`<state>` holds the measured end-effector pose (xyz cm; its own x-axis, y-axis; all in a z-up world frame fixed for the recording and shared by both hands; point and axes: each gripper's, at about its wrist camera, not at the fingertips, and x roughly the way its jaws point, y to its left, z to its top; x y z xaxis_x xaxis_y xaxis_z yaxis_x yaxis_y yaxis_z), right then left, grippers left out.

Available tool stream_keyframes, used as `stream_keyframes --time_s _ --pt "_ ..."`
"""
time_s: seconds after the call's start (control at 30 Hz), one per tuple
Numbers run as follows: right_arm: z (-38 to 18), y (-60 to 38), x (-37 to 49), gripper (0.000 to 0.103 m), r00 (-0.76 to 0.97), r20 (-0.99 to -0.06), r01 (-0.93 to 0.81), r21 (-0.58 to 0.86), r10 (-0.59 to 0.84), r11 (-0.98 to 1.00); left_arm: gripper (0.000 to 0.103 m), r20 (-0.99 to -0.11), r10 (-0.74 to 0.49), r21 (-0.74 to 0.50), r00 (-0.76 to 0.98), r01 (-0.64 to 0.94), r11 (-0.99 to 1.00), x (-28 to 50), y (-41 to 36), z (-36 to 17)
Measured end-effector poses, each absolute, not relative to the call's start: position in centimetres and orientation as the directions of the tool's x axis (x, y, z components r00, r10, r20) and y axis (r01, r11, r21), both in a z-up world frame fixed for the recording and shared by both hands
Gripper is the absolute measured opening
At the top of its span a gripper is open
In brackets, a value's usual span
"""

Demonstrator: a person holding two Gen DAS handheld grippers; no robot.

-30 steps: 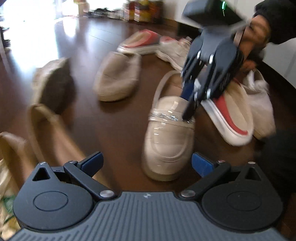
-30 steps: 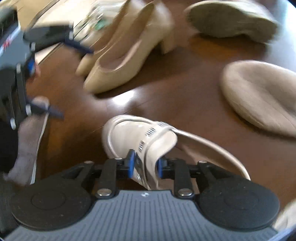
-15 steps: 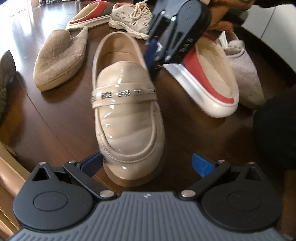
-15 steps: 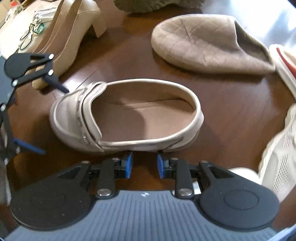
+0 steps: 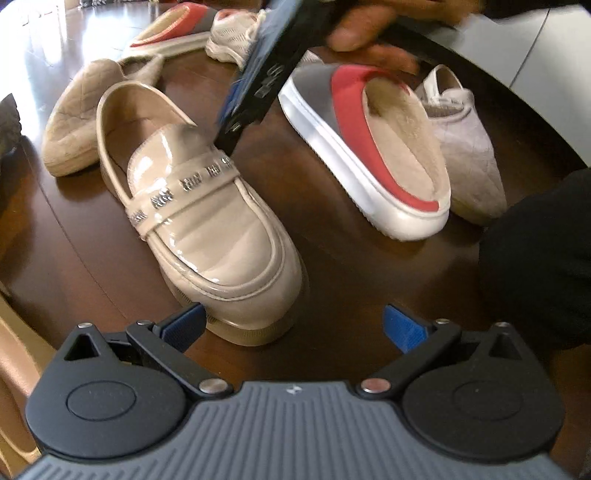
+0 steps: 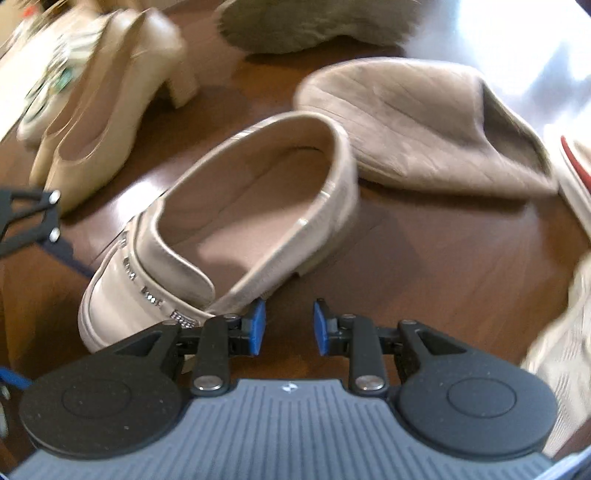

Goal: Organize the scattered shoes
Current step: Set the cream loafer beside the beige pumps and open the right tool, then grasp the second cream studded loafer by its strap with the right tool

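glossy beige loafer (image 5: 207,221) sits upright on the dark wood floor (image 6: 424,258). right gripper (image 6: 288,326) is opening beside it, nothing between; left gripper (image 5: 295,325) spread wide at its toe. better to straddle the toe squarely before closing.

My left hand-held gripper (image 5: 293,326) jaws wide, nothing between, angled down. Right hand-held gripper (image 6: 289,326) opening, empty, my hand (image 5: 373,33) gripping it.
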<state>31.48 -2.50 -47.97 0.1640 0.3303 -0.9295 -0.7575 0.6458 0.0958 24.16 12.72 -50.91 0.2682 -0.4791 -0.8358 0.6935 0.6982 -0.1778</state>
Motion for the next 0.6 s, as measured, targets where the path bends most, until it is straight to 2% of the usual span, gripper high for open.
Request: stream_keyframes --time_s 0.07,0.17,0.23,0.33,0.37,0.43,0.53,0.6 --pt "-45.6 -5.3 29.6 0.046 0.209 -0.901 -0.693 0.137 0.379 0.708 0.103 -0.831 -0.472 -0.174 0.294 0.668 0.724 24.2 13.6 -50.2" --pt "-42.5 -10.0 26.0 0.048 0.273 -0.875 -0.638 0.146 0.399 0.756 0.103 -0.824 -0.45 -0.157 0.343 0.625 0.764 24.9 14.8 -49.0" --pt "-40.9 -13.8 23.8 0.048 0.334 -0.874 -0.571 0.109 0.352 0.813 0.103 -0.817 -0.437 -0.144 0.375 0.601 0.786 25.5 15.6 -48.0" --pt "-39.8 -20.7 21.7 0.049 0.38 -0.905 -0.446 -0.001 0.188 0.895 0.103 -0.809 -0.421 -0.126 0.409 0.58 0.805 26.5 16.0 -46.9" --pt "-40.4 -24.5 21.4 0.051 0.342 -0.935 -0.394 -0.053 0.093 0.918 0.103 -0.808 -0.418 -0.123 0.416 0.575 0.809 26.9 16.0 -46.7" --pt "-41.9 -29.0 21.5 0.051 0.261 -0.965 -0.351 -0.097 -0.002 0.931 0.103 -0.807 -0.412 -0.115 0.424 0.572 0.812 27.4 15.8 -46.4" --pt "-43.7 -32.9 22.0 0.052 0.201 -0.976 -0.339 -0.146 -0.08 0.93 0.103 -0.807 -0.403 -0.095 0.431 0.579 0.81 27.6 15.4 -45.8" --pt "-44.7 -34.4 22.8 0.053 0.168 -0.985 -0.333 -0.102 -0.047 0.937 0.103 -0.808 -0.401 -0.09 0.431 0.583 0.808 27.3 15.0 -45.3"
